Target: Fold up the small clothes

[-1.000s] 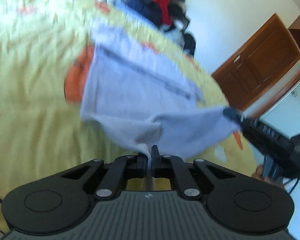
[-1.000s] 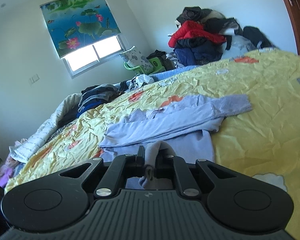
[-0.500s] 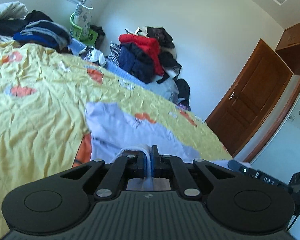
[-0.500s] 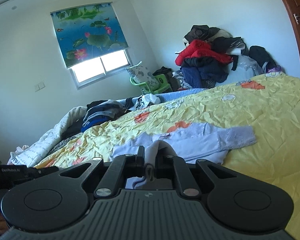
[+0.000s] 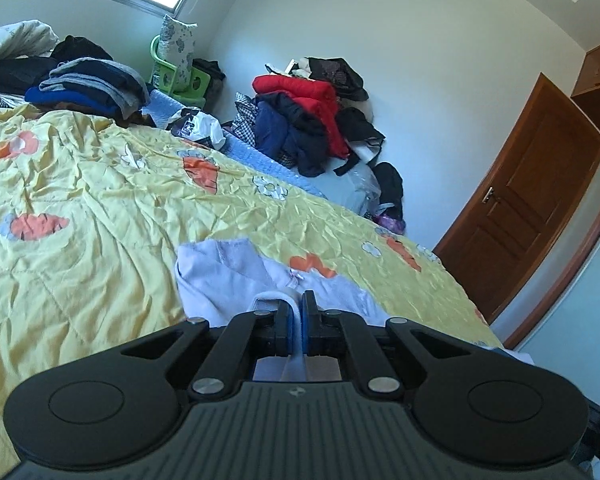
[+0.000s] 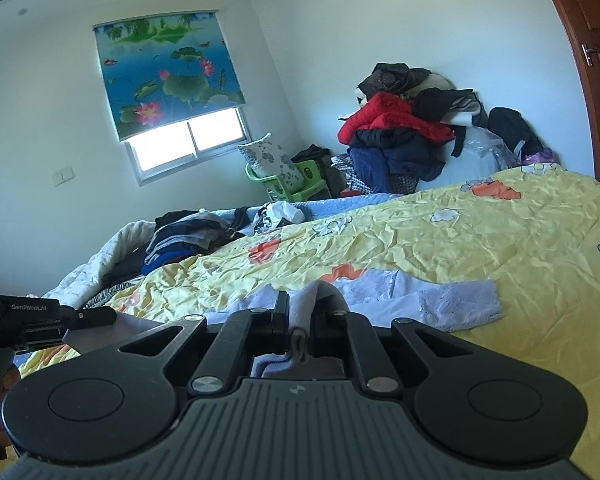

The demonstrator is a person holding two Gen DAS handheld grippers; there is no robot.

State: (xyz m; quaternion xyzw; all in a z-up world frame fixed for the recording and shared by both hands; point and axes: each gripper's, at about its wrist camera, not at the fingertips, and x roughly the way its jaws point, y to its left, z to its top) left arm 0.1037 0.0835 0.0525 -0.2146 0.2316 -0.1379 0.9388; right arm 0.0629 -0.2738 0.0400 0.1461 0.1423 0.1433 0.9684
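One pale lilac garment (image 5: 236,276) lies on the yellow bedspread (image 5: 80,208), near edge lifted. Two tools on it: left tool (image 5: 299,328) pinches its hem, right tool (image 6: 300,328) pinches a bunched fold. One green basket (image 6: 300,184) holds a patterned pillow (image 6: 272,160).

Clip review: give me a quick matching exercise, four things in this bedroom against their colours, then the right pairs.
Things:
1. garment
2. quilt
3. jacket on the pile
4. door

Colours:
A. brown
B. yellow with orange prints
C. pale lilac
D. red

Pairs: 1-C, 2-B, 3-D, 4-A
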